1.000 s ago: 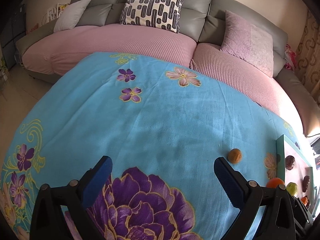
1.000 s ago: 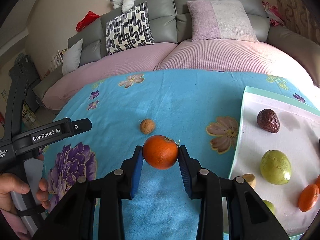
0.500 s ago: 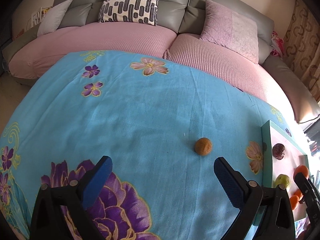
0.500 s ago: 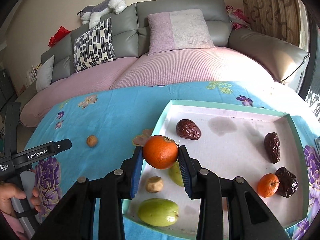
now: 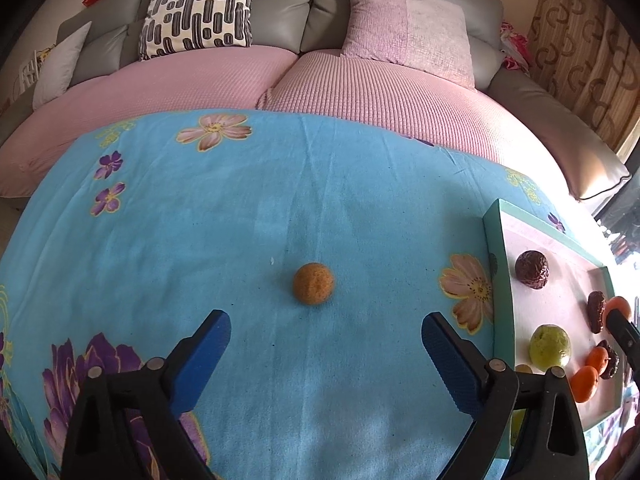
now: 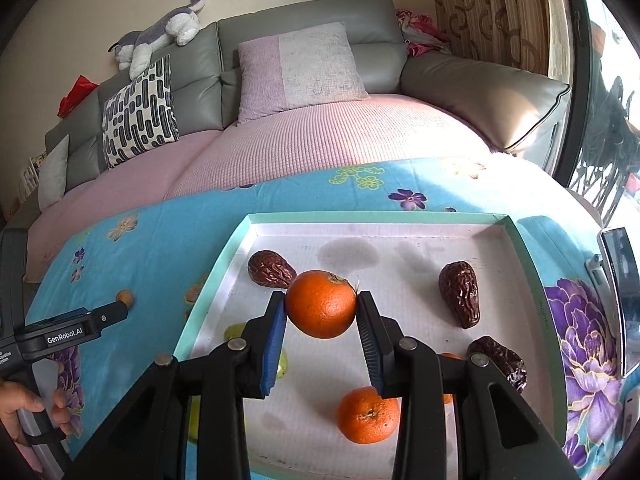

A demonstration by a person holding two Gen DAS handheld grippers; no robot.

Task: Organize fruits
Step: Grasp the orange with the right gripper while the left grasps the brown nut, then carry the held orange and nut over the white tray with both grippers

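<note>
Daylight enters from the window (image 6: 600, 152) at right; glare washes out the blue tablecloth (image 6: 500, 176) beside it. Sofa (image 6: 480, 92) armrest shows bright sheen. Soft shadows, sharp focus. Strong fisheye bending, dark vignette at corners in both views.

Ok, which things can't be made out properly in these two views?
- Green fruits, right wrist view: mostly behind the right gripper holding the orange.
- Phone, right wrist view: cut off by the edge.
- Tray, left wrist view: near part hidden by the left gripper.
</note>
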